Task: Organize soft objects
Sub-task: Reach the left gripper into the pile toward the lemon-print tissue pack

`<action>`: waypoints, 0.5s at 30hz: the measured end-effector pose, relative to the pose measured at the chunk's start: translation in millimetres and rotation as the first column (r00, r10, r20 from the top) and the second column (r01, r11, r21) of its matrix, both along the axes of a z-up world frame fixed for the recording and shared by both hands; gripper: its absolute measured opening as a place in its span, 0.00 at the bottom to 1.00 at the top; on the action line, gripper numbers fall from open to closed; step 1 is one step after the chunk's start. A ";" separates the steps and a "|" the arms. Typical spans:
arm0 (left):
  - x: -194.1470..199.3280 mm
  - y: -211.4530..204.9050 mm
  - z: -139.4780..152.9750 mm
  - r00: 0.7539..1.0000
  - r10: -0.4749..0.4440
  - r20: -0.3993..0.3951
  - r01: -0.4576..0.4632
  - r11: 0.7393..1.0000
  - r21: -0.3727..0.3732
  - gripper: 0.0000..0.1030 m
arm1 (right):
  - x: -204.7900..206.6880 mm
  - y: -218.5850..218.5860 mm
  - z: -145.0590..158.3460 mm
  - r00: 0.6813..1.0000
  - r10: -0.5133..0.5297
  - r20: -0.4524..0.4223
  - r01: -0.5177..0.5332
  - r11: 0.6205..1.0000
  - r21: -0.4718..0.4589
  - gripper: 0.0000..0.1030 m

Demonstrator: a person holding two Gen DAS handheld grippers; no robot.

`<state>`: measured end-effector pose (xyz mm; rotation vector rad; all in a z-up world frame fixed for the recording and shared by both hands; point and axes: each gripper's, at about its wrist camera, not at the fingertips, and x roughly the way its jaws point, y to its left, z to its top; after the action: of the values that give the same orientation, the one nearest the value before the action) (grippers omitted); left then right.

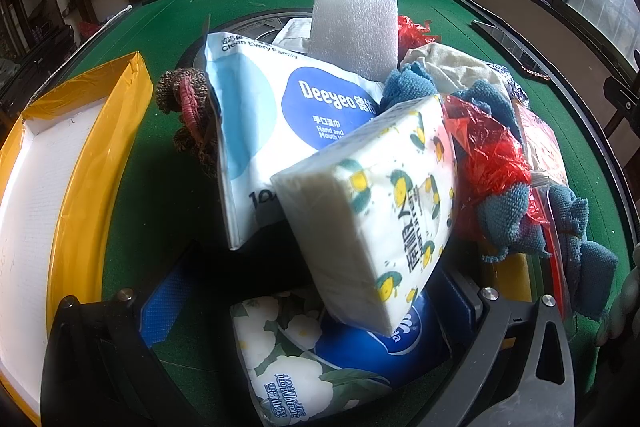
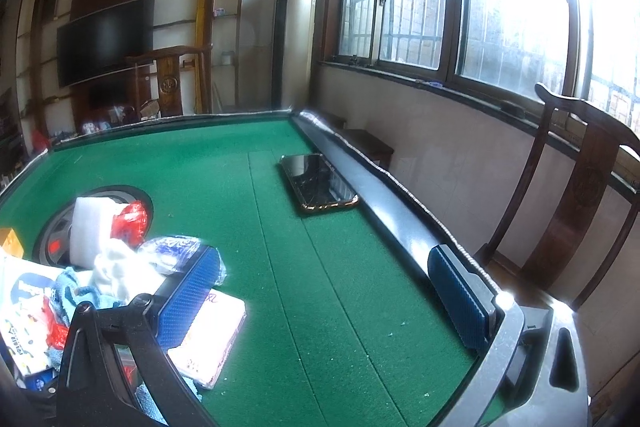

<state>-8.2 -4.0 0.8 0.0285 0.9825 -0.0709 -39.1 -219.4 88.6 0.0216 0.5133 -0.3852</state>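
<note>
left gripper (image 1: pixel 320 291) jaws spread around tissue pack (image 1: pixel 372 211) mid-tabletop; right gripper (image 2: pixel 332 291) spread, empty. leaning pack looked likely to slide off the pile if nudged.

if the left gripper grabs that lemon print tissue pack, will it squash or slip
The tissue pack will probably dent rather than resist: it looks like a soft plastic-wrapped block. Its glossy wrap could be a little slippery. It lies tilted on other packs, between the open fingers of the left gripper, so lifting it may shift the wipes pack leaning behind it.
</note>
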 end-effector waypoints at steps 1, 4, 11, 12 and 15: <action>0.3 0.1 -0.1 1.000 -0.001 0.000 0.001 1.000 0.000 1.00 | -0.6 0.7 0.4 1.000 -0.004 0.007 0.004 1.000 -0.009 0.99; 0.3 0.3 -0.1 1.000 0.000 0.000 0.000 1.000 0.001 1.00 | 1.8 2.2 0.0 1.000 0.002 0.001 -0.002 1.000 -0.016 0.99; -1.1 -0.3 0.7 1.000 -0.012 -0.002 0.012 1.000 -0.002 1.00 | 1.6 1.0 0.8 1.000 0.013 0.006 -0.013 1.000 -0.004 0.99; -2.1 0.1 1.7 1.000 -0.027 -0.006 0.027 1.000 -0.014 1.00 | 0.6 0.8 1.5 1.000 0.014 0.012 -0.014 1.000 -0.003 0.99; -14.0 12.4 19.2 0.998 -0.061 0.025 0.063 0.989 -0.133 0.99 | -5.1 -2.0 3.1 0.999 0.017 0.033 -0.017 1.000 0.012 0.99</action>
<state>-22.3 8.4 20.0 -0.0633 0.9539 -0.1932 -44.2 -221.5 91.7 0.0351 0.4834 -0.3645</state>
